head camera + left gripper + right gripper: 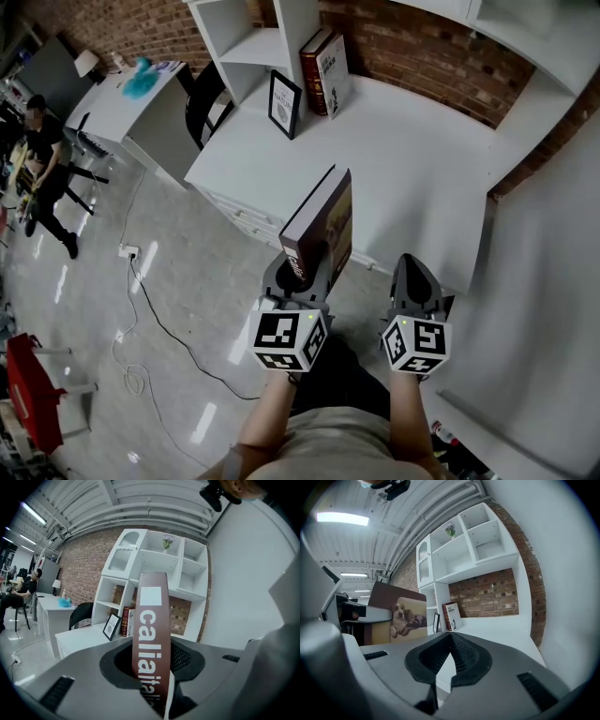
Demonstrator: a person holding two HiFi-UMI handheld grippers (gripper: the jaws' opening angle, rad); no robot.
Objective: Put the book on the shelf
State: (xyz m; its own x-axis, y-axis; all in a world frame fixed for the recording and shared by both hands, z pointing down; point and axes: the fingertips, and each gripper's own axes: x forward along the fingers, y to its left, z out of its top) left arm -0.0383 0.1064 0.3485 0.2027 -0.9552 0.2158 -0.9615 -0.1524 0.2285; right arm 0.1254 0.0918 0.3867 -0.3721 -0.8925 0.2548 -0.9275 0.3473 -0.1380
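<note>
Standing on end in the left tongs (302, 274), the book (320, 228) is pinched at its lower end, jaws fairly wide, pads on both covers. Spine faces back toward the person, long axis upright with a slight lean forward. The dog-photo cover faces the right side.

Key relation: the shelf (251, 45) lies ahead and a bit left of the book, well apart from it, across the white tabletop (412, 159). Two books (325, 67) already stand leaning in the low bay, with a frame (284, 103) propped just in front of them. A free spot looks likely to the right of those two, along the brick wall. The held book is already upright like they are, so no big turn seems needed, mostly a reach forward and left.

Left hand is the only one that counts here, since it has the book. Right tongs (416, 281) sit beside it at about the same reach, jaws together at the tips, nothing in them.

Pose: both forearms are out in front of the torso, low, tongs pointing ahead at the tabletop's near edge. The book is near that edge; I cannot tell whether it is over it or short of it. Judgement: carry phase, placing not yet begun. Watch the frame on the way in.
</note>
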